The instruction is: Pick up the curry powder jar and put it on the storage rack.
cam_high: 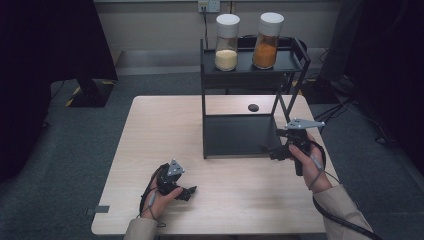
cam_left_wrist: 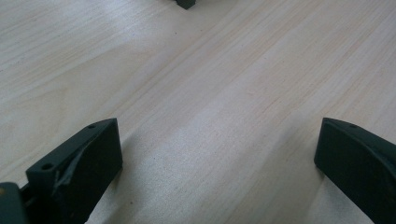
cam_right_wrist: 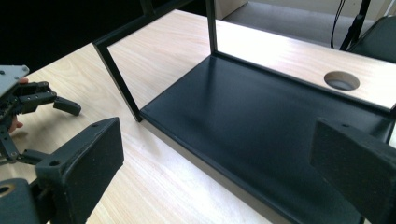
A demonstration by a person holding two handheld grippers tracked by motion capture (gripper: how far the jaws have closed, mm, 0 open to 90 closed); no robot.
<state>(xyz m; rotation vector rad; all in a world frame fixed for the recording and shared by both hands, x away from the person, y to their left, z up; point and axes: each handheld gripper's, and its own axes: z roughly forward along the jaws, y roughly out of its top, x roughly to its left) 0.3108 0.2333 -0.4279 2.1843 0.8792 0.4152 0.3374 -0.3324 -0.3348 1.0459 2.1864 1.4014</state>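
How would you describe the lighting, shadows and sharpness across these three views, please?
High view: the table is evenly lit, the room's corners black, the picture slightly soft. Left gripper view: a pale sheen crosses the wood, and the left gripper casts soft shadows. Right gripper view: the right gripper looks blurred, while the black shelf is sharper.

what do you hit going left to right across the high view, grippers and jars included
Left gripper low on the pale wooden table → clear jar of pale yellow grains with a white lid → clear jar of orange powder with a white lid, both on the black metal shelf rack's top tier → right gripper.
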